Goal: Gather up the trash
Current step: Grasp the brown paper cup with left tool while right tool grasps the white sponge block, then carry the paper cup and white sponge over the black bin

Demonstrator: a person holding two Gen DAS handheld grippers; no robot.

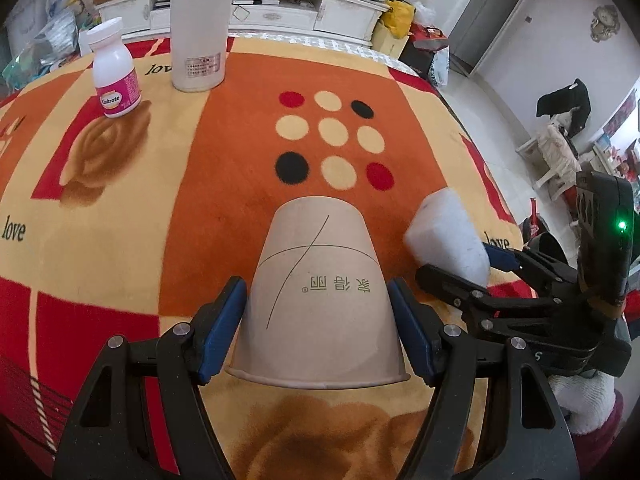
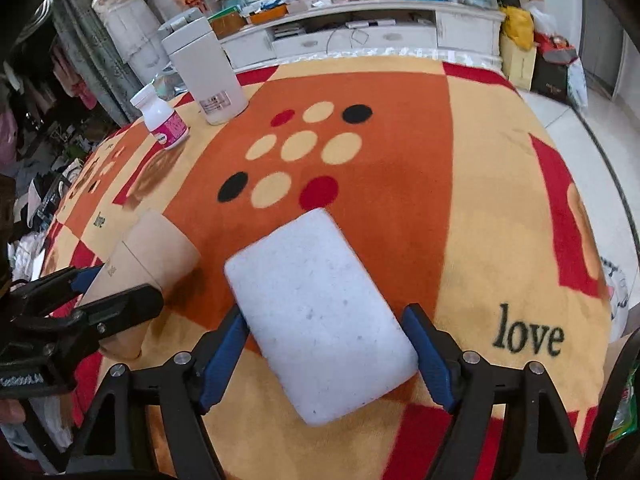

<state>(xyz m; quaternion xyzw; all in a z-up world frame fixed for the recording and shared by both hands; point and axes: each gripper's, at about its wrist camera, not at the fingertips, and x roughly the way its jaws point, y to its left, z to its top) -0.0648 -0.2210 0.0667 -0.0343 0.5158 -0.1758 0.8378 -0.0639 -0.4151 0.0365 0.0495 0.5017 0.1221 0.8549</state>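
Note:
A brown paper cup [image 1: 320, 300] sits between the blue pads of my left gripper [image 1: 318, 324], which is shut on it; the cup's base points away from me. It also shows at the left of the right wrist view [image 2: 156, 256]. A white foam block [image 2: 320, 312] sits between the pads of my right gripper [image 2: 326, 356], which is shut on it above the table. The foam block also shows in the left wrist view [image 1: 448, 236], with the right gripper [image 1: 496, 264] beside the cup.
A patterned orange, red and cream cloth [image 1: 240, 184] covers the table. A white and pink pill bottle [image 1: 114, 68] and a tall white canister [image 1: 200, 28] stand at the far left. A cluttered white cabinet [image 1: 280, 8] is behind the table.

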